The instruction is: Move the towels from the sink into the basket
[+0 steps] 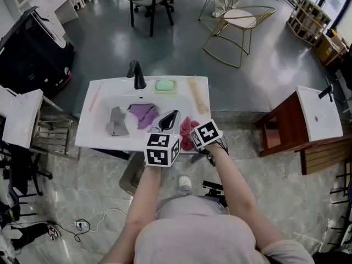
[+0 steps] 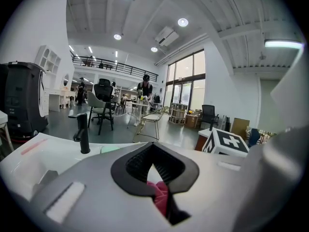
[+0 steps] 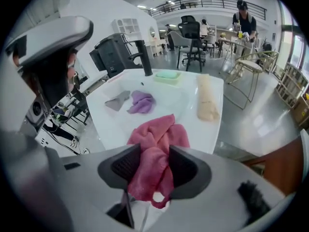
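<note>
Listing items about a white worktop (image 1: 88,135) with a sink (image 1: 118,99) set in it. The reference is the black faucet (image 1: 136,75) at its far edge.

- Pink towel (image 1: 186,128): lies on the worktop's near rim, on the person's side of the faucet and to its right. One bunched fold is raised off the rim.
- Right tool (image 3: 150,170): closed on that fold, with cloth filling the space between its pads. Only the right gripper view shows this pinch. In the head view its marker cube (image 1: 206,133) covers the jaws.
- Left tool (image 1: 169,120): over the sink on the person's side of the faucet, just beside the pink towel. Its pad tips meet and grip nothing. The left gripper view shows a sliver of pink through the hollow between the pads.
- Grey towel (image 1: 117,121) and purple towel (image 1: 144,114): in the sink, side by side. The grey one is left of the faucet and the purple one roughly in line with it.
- Green pad (image 1: 165,85): just right of the faucet.
- Beige roll (image 1: 198,95): further right of the faucet, along the worktop's edge.
</note>
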`<state>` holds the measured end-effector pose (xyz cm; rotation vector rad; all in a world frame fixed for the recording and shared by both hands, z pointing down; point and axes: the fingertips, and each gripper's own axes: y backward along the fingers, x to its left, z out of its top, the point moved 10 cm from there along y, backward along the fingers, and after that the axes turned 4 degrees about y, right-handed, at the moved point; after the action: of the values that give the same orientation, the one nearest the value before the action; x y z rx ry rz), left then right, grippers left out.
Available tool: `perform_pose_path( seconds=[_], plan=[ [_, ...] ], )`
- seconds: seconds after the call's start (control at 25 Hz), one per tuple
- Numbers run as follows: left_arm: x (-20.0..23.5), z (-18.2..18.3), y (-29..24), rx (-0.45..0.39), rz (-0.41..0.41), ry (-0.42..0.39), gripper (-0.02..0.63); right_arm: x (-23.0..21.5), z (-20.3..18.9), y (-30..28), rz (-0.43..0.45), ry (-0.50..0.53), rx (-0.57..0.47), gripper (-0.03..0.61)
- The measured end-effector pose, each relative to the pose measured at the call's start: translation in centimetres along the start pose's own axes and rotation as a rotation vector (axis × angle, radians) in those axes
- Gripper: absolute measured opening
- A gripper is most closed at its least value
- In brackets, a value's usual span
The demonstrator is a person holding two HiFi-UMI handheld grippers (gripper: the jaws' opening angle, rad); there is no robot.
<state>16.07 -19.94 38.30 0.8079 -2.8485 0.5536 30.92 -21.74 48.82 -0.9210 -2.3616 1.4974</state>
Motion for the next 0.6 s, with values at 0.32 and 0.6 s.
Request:
perform_pose_path(
  seconds=[0.32,0.6],
  plan=[
    [0.4,0.1,-0.3,0.003,0.012,0.010,0.003,0.7,-0.6,-1.5,-0.011,0.095,0.157,0.190],
    [1.2,0.1,-0.2,-0.007,0.047,0.023,0.003,0.4,-0.4,-1.9,-0.011,0.111,0.170,0.115]
  ],
)
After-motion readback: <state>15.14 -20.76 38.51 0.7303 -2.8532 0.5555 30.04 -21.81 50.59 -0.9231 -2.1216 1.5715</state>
